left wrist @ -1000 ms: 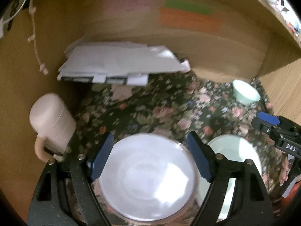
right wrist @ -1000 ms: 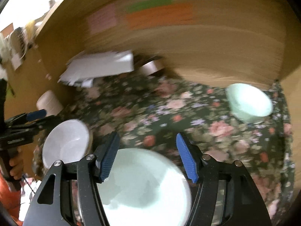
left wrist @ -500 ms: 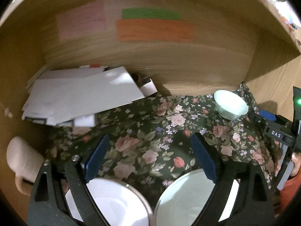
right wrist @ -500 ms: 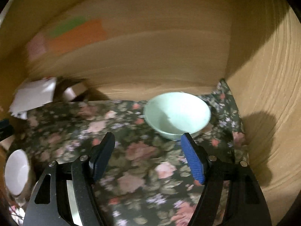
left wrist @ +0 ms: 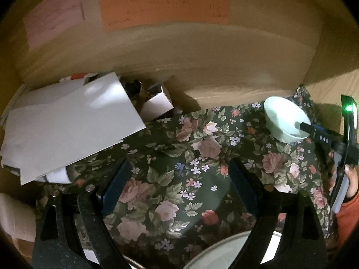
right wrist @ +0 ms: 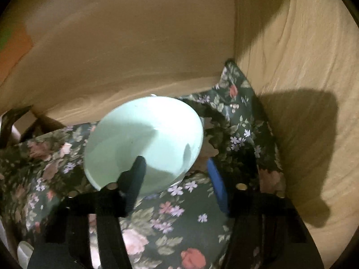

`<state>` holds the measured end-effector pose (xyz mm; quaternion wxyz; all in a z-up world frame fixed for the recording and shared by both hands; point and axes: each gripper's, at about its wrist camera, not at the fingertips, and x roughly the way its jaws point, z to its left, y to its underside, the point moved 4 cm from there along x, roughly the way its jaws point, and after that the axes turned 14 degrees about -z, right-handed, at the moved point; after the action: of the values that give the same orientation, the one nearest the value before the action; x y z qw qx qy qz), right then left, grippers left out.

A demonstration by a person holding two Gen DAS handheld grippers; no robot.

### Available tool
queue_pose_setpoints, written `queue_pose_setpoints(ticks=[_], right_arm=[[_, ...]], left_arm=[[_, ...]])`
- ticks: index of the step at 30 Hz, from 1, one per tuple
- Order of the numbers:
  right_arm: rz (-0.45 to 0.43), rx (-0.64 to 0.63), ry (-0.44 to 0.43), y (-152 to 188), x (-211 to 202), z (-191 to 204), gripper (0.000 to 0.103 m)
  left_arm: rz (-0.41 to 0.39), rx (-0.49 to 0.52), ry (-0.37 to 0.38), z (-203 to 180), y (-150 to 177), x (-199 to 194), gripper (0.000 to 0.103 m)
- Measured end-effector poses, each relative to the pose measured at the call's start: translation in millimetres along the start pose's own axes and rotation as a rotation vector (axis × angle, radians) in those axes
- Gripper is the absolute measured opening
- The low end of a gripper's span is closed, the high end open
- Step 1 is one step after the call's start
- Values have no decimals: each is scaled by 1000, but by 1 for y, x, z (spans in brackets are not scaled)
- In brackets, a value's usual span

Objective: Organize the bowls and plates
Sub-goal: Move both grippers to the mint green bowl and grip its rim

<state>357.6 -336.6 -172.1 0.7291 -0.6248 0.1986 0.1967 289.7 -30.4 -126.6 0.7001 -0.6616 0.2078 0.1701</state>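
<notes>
A small mint-green bowl (right wrist: 143,139) stands upright on the floral cloth (right wrist: 179,219) in the back right corner of the wooden alcove. My right gripper (right wrist: 175,161) straddles its near rim. The left finger (right wrist: 136,172) is inside the bowl and the blue-padded right finger (right wrist: 216,183) is outside, a small gap off the wall. Its jaws are closing. The left wrist view shows the same bowl (left wrist: 282,118) with that finger (left wrist: 307,127) dipped into it. My left gripper (left wrist: 177,168) hangs open over bare cloth. A pale plate's rim (left wrist: 224,248) shows at the bottom edge.
White papers and envelopes (left wrist: 67,125) and a small white box (left wrist: 157,106) lie at the back left. A pink mug (left wrist: 15,215) stands at the left edge. The wooden back wall carries coloured notes (left wrist: 163,9). The side wall (right wrist: 303,67) is close beside the bowl. A person's hand (left wrist: 351,182) holds the right gripper.
My right gripper has swung right and down from the big plate to the mint bowl, with one finger now inside it. The left gripper moved forward; the white bowl and plate slid out below.
</notes>
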Motion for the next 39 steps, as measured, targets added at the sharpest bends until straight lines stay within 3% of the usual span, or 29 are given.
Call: queue_pose_setpoints(ticks=[6,11,19,27,34,39], right_arm=[[58,61,-40,3,22,-11,28],[67,-1,-19,8,28,-4,20],[100,-43,-139,25,2,22,20],[110,-136,-234,53,-37,59,18],[151,-142,-320,78,-62,77,18],[138,-170,-330,75,-62,73,21]], left_arm=[[11,24,12,-3,6,9,89],[21,19,26,-6,7,12,89],[40,13,55,-12,11,15,89],[118,-3,78,-25,20,28,89],[190,42,84,-44,34,44,69],[215,63,85,-54,41,51,63]])
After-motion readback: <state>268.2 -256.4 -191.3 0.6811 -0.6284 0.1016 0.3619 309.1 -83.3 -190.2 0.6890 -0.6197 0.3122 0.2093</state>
